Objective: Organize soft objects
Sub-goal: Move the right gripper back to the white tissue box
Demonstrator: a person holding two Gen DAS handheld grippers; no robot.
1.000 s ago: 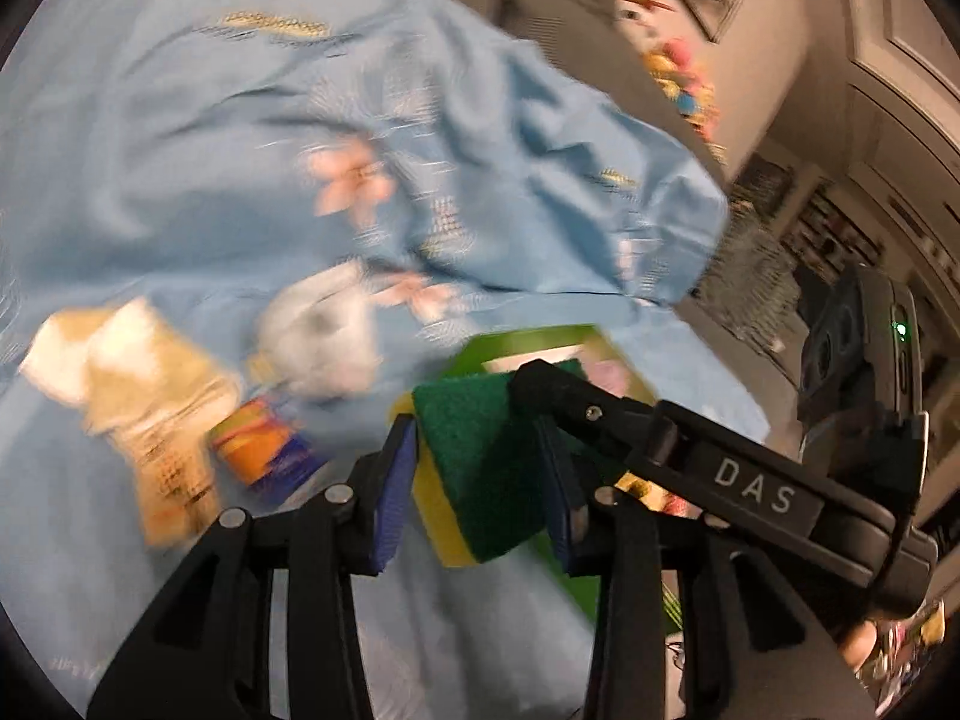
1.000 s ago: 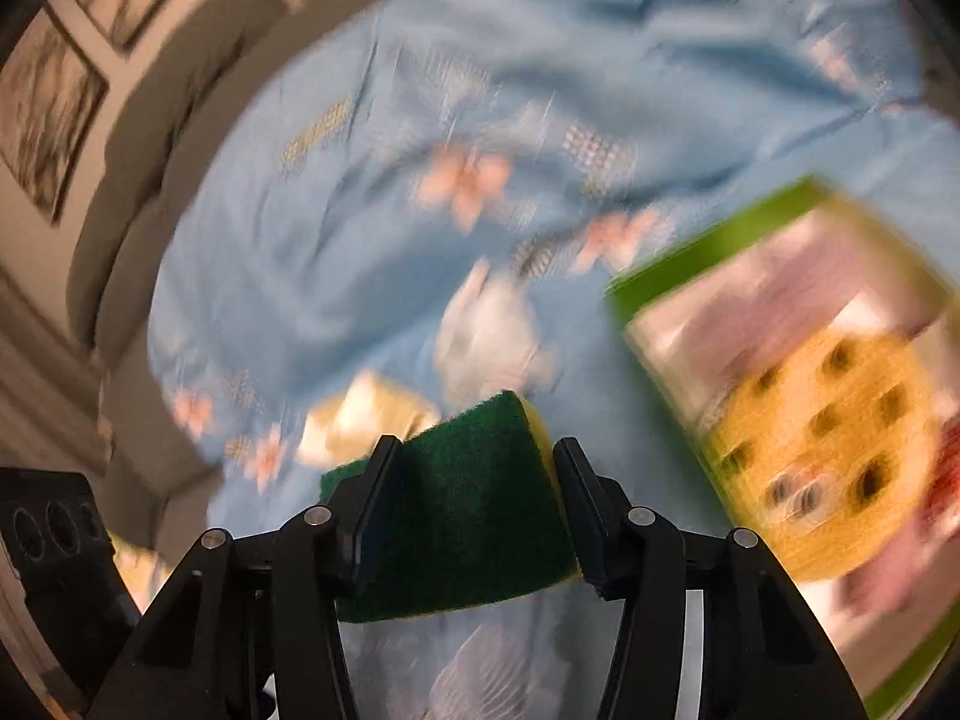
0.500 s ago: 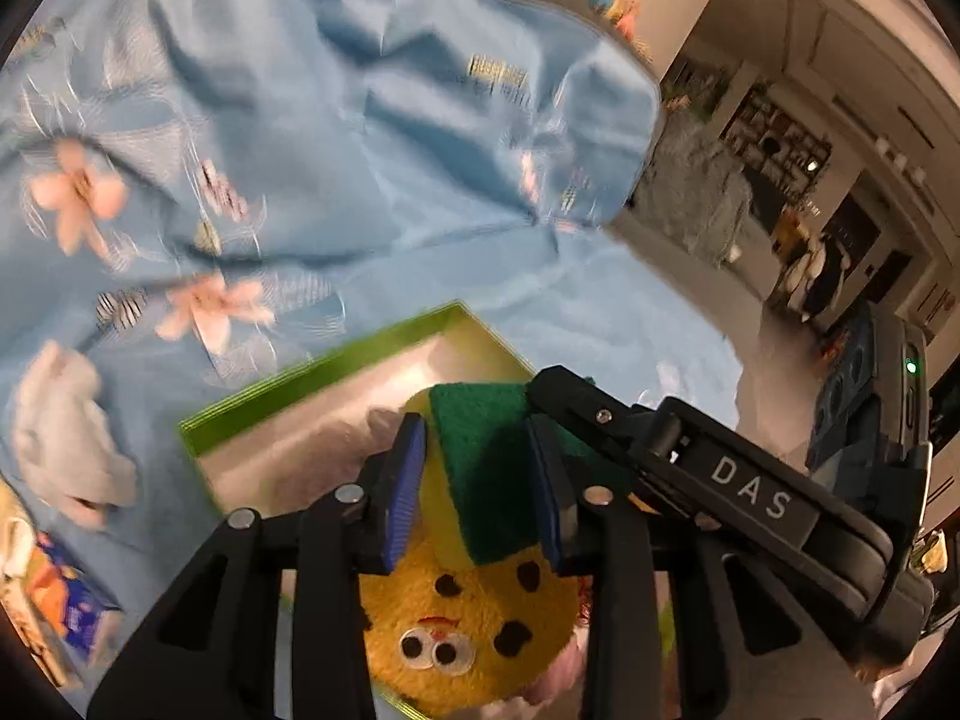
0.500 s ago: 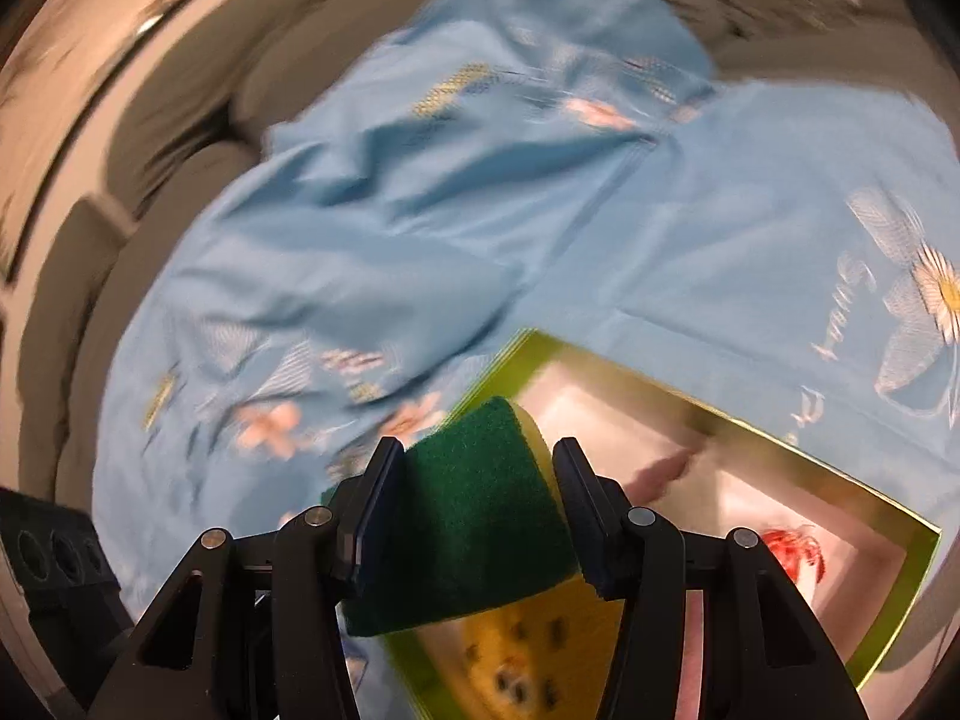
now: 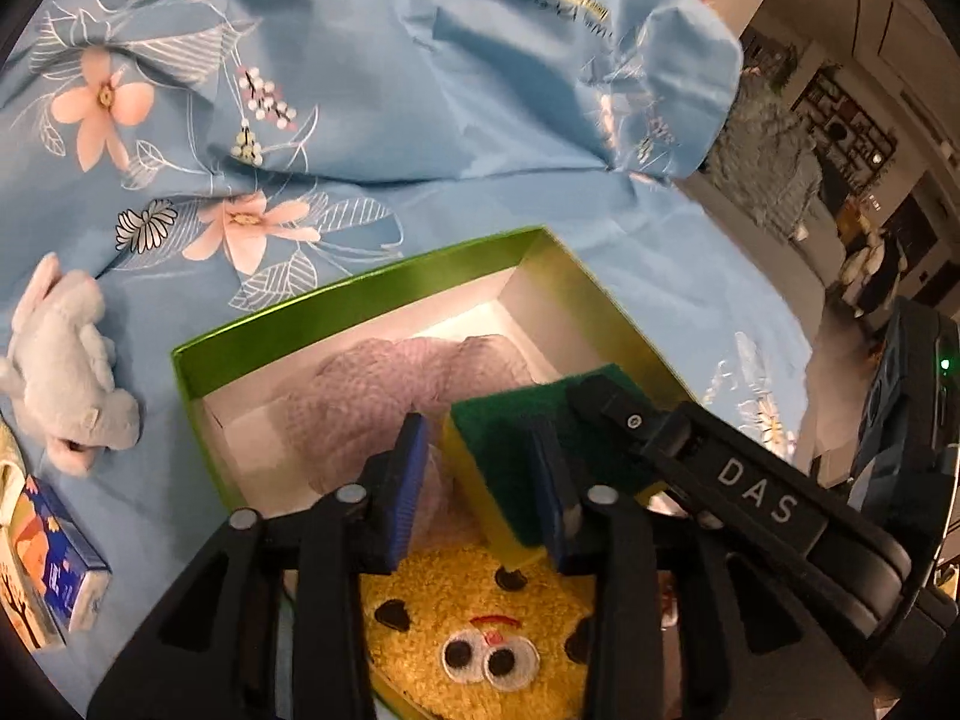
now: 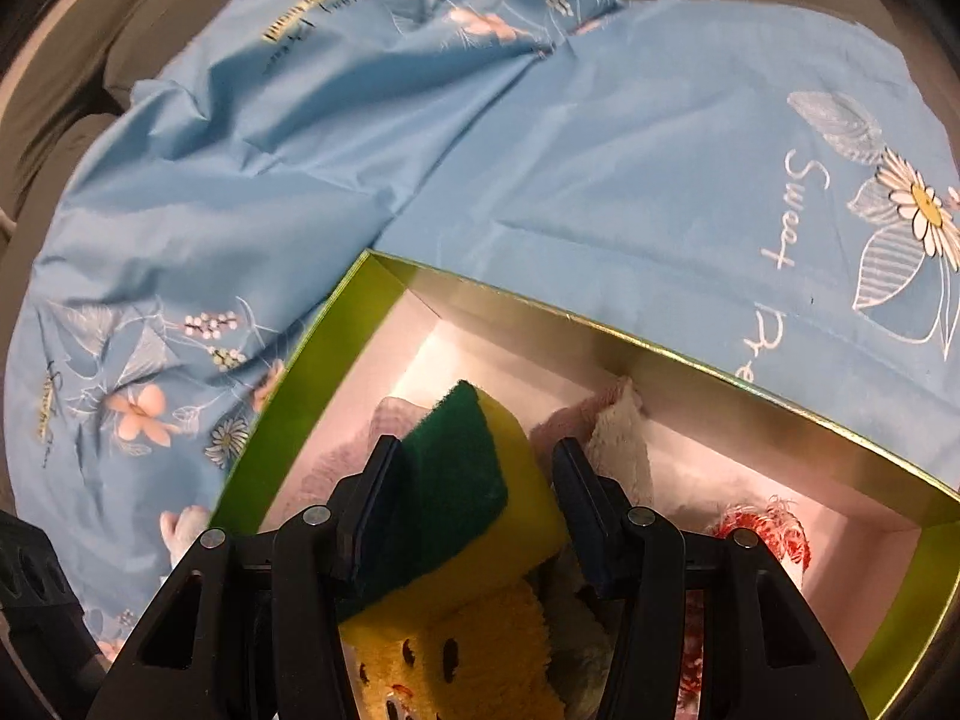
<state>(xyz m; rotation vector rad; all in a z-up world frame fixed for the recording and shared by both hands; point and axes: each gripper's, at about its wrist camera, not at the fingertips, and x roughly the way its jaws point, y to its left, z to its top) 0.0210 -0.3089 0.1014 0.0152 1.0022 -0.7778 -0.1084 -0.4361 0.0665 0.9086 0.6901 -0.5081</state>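
Over on the far left, a grey plush toy (image 5: 66, 372) lies on the blue sheet (image 5: 372, 60), not yet boxed. Above the green box (image 5: 336, 300), the left gripper (image 5: 480, 480) has just been opening, its left pad clear of the sponge (image 5: 510, 450). To its right, the right gripper (image 6: 474, 492) clamps that 1 sponge, likely carrying it alone for release onto the yellow plush (image 5: 474, 630).

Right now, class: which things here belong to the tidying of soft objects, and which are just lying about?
Job: sponge in right gripper; left gripper; green box; yellow plush; grey plush bunny.

Lying about: small blue carton; floral sheet.
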